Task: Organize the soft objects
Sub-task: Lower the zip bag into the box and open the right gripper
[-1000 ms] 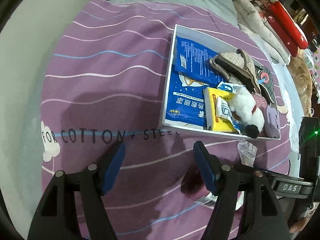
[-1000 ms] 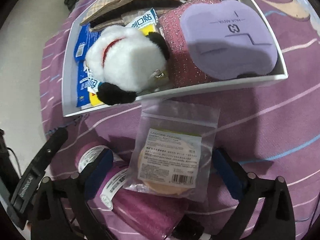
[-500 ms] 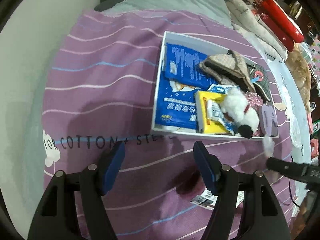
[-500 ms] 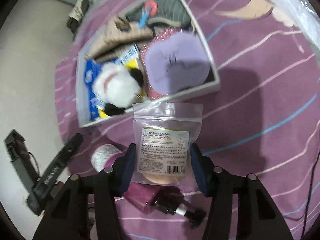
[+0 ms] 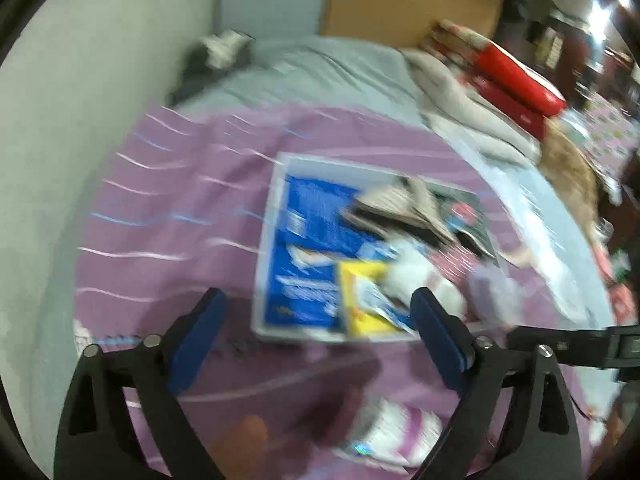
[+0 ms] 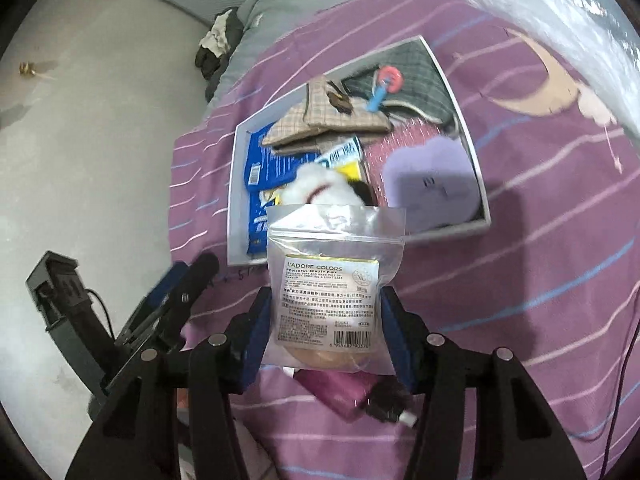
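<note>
Held item: clear zip bag with a beauty puff, printed label facing the camera, hanging upright between the blue pads, lifted clear of the bedspread.
Right tongs: clenched on the bag's two side edges, low down at puff level; bag top stands free above the pads.
Left tongs: released, jaws spread wide with nothing between them, held above the bedspread just short of the box; this view is heavily motion-blurred.
Destination: white box on the bed ahead, already crowded. White plush toy near the front wall, lilac pad at front right, plaid pouches further back, blue packet along the left.
Left behind: magenta pouch on the purple striped bedspread, directly under the held bag; a white-and-purple item lies near the left tongs, too blurred to identify.
Step in hand: carry phase, bag gripped and airborne, short of the box's near wall.
Next move, my reading: travel forward over the near wall, lower onto the plush or the lilac pad, then let go. The bag is light and slippery and the box is full, so it may slide off the pile if dropped from height.
</note>
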Tool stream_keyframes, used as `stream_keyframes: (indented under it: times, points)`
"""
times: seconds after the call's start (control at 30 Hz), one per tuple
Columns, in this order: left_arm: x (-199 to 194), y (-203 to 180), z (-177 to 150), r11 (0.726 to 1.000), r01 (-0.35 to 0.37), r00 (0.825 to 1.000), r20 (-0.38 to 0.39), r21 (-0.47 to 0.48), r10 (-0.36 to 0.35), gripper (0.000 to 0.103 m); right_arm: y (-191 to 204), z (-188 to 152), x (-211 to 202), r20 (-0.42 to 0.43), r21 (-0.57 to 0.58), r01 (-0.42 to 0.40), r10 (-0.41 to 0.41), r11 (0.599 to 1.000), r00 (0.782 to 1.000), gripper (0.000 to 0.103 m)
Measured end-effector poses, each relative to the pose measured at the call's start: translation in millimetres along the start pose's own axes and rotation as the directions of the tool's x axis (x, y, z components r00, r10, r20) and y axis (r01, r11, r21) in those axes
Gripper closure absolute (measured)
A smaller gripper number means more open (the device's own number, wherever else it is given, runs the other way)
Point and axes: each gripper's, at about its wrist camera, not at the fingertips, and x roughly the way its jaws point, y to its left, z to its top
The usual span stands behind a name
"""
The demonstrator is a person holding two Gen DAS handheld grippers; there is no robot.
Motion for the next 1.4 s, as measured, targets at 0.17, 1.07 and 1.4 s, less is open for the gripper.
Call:
stream_keyframes:
  times: [0.17,1.07,1.4]
  points:
    - [-6.4,-3.5,-3.2,0.993,-0.052,0.998,0.052,0.104,0.047,0.016,27.1,18.3,5.9,0.061,-0.057,-0.013,0.016,0.998,0.998,0.050]
    - [5.3,26.3,-13.1,0.999,0.033,0.997,-0.075,-0.001,-0.033,0.017,61.1,27.7,53.9,0.230,-0.117,-0.084,0.110,0.990,0.967,0.018]
    - [-28.7,-1.2,-22.7,0.994,0.053,0.997,-0.060,0.091,-0.047,0.017,44.4,-13.8,-5.4,0.370,-0.180,0.129,-0.055,0.975,0.927,0.018]
